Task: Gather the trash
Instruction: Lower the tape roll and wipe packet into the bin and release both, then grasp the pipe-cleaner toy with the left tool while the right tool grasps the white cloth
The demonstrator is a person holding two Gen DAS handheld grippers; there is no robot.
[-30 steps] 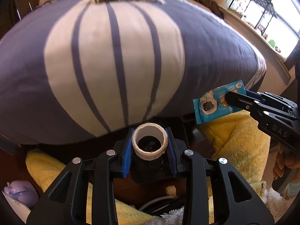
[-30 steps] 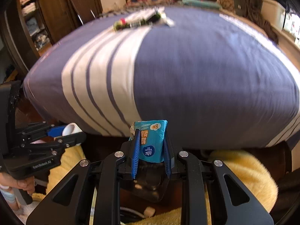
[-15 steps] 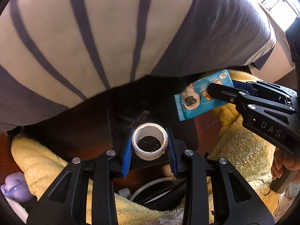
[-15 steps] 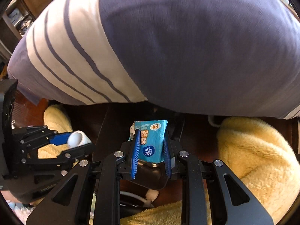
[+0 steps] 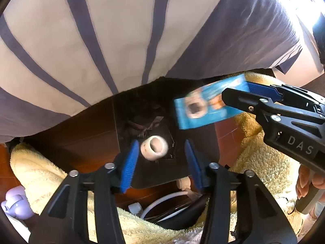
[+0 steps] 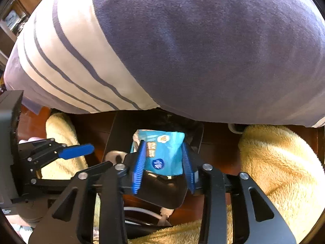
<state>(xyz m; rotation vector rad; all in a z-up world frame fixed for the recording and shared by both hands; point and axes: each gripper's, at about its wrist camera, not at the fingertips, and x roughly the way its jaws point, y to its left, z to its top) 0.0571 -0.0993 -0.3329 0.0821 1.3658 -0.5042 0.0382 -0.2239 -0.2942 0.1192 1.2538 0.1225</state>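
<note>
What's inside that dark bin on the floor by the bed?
The black bin holds a crumpled dark liner or wrapper near its top; a white tape ring is dropping in from the open left gripper. Its bottom is in shadow and cannot be seen.

Red-brown floor [image 5: 85,142] bears yellow fluffy rugs [image 5: 270,162] and a dark bin [image 6: 119,130].
</note>
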